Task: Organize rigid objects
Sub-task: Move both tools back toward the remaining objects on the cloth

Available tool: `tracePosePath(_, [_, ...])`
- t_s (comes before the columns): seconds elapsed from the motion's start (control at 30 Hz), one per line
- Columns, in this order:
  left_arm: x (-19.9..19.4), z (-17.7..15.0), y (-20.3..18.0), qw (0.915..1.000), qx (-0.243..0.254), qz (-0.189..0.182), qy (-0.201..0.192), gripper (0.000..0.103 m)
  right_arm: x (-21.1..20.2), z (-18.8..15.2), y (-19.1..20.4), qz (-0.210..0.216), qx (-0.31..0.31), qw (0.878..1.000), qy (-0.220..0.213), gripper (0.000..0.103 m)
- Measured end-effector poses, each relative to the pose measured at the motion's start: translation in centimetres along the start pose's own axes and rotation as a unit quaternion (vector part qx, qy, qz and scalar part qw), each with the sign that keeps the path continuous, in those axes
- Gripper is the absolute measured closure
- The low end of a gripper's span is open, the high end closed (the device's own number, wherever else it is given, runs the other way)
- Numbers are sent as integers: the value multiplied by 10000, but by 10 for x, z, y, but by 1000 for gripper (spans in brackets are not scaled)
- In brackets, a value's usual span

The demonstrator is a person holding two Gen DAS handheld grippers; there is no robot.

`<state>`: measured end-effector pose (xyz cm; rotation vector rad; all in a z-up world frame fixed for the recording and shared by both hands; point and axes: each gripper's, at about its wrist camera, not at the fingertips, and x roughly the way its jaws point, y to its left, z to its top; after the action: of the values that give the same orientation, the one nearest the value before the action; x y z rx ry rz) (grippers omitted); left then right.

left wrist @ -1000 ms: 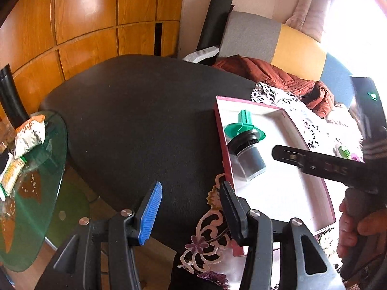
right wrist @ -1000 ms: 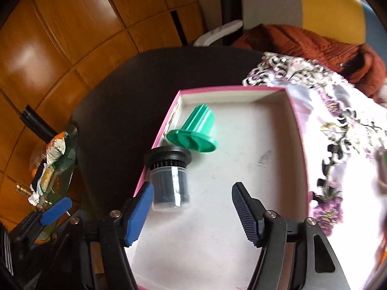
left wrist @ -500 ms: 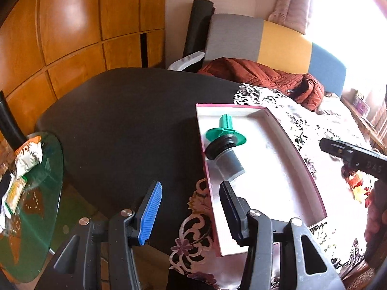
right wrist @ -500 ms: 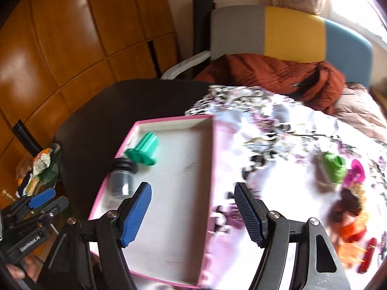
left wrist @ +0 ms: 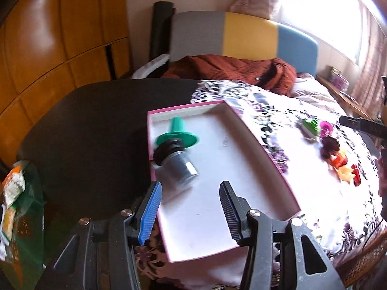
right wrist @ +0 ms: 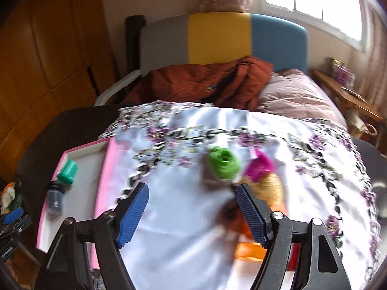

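A pink-rimmed white box lies on the flowered cloth; inside lie a green funnel-shaped piece and a small clear jar with a black cap. My left gripper hangs open over the box's near end, nothing between its fingers. My right gripper is over the cloth right of the box, its jaws opening and empty. Just beyond its right finger lies a blurred heap: a green piece, a magenta one, a golden one, and orange and red bits.
The flowered cloth covers part of a dark round table. Behind it stand a bed with a rust-coloured blanket and a grey, yellow and blue headboard. A glass side table with snack packets stands at the left, below wooden wall panels.
The right gripper has swung right, away from over the box to above the cloth near the heap of small pieces, with its jaws wider. The left gripper shifted right, over the box's near end.
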<state>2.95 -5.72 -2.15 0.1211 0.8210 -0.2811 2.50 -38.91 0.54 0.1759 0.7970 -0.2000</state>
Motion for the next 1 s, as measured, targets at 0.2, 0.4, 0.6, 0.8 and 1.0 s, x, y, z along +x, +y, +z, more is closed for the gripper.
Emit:
tracePosePath(0.2, [5, 8, -28, 9992, 300, -272, 50, 53, 7, -8, -86, -958, 630, 9933, -137, 25])
tracePosePath(0.4, [18, 17, -62, 9966, 514, -611, 193, 53, 4, -24, -164, -1515, 2234, 9627, -204, 25])
tracePosePath(0.6, [30, 24, -107, 9900, 841, -1072, 369, 53, -2, -32, -185, -1518, 2841, 9466, -173, 24])
tracePosePath(0.8, [42, 28, -155, 9805, 1282, -1391, 531, 53, 2, -38, -194, -1401, 3150, 9387, -44, 23])
tracePosePath(1.0, [54, 28, -194, 9693, 1518, -1787, 738, 53, 2, -42, -201, -1317, 3364, 9324, -4, 22])
